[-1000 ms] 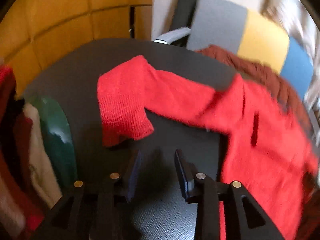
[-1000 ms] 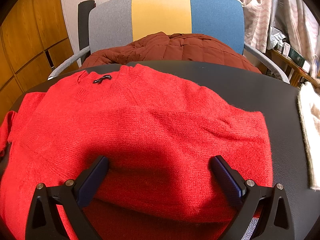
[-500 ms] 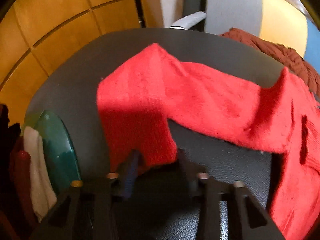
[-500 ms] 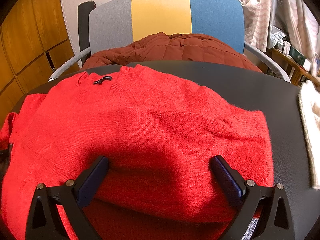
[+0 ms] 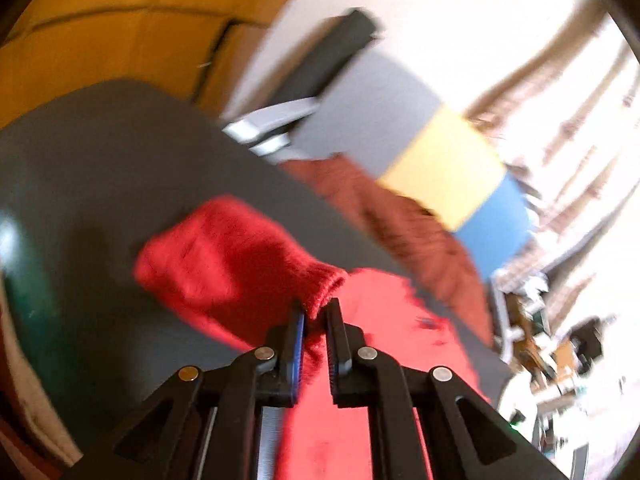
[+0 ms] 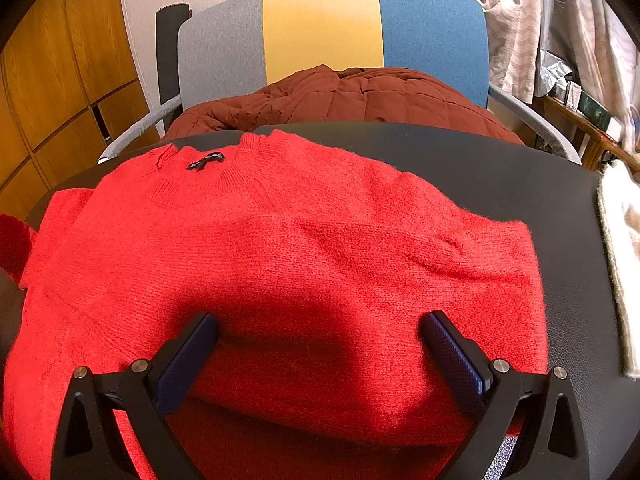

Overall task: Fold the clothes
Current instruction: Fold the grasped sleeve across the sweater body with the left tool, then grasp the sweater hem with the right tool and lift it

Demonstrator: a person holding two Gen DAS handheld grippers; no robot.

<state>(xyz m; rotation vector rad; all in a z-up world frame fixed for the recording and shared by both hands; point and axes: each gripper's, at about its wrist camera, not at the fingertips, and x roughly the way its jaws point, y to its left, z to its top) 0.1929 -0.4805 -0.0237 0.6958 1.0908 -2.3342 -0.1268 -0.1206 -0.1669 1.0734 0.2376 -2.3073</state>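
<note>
A red knit sweater (image 6: pixel 296 248) lies on the dark table (image 6: pixel 520 176), its right side folded in, its collar and black label at the far edge. My left gripper (image 5: pixel 316 312) is shut on the cuff of the sweater's left sleeve (image 5: pixel 224 256) and holds it lifted above the table and the sweater body (image 5: pixel 384 340); that view is blurred. My right gripper (image 6: pixel 320 340) is open wide and empty, its fingers (image 6: pixel 188 356) resting over the sweater's near part.
A grey, yellow and blue chair (image 6: pixel 332 28) with a brown quilted jacket (image 6: pixel 352 96) stands behind the table. A cream garment (image 6: pixel 620 248) lies at the table's right edge. A green object (image 5: pixel 24 280) and other clothes sit at the left. Wooden panels line the left wall.
My left gripper closed on the sleeve cuff, lifted it off the table and swung it toward the sweater body. My right gripper and the sweater body stayed still.
</note>
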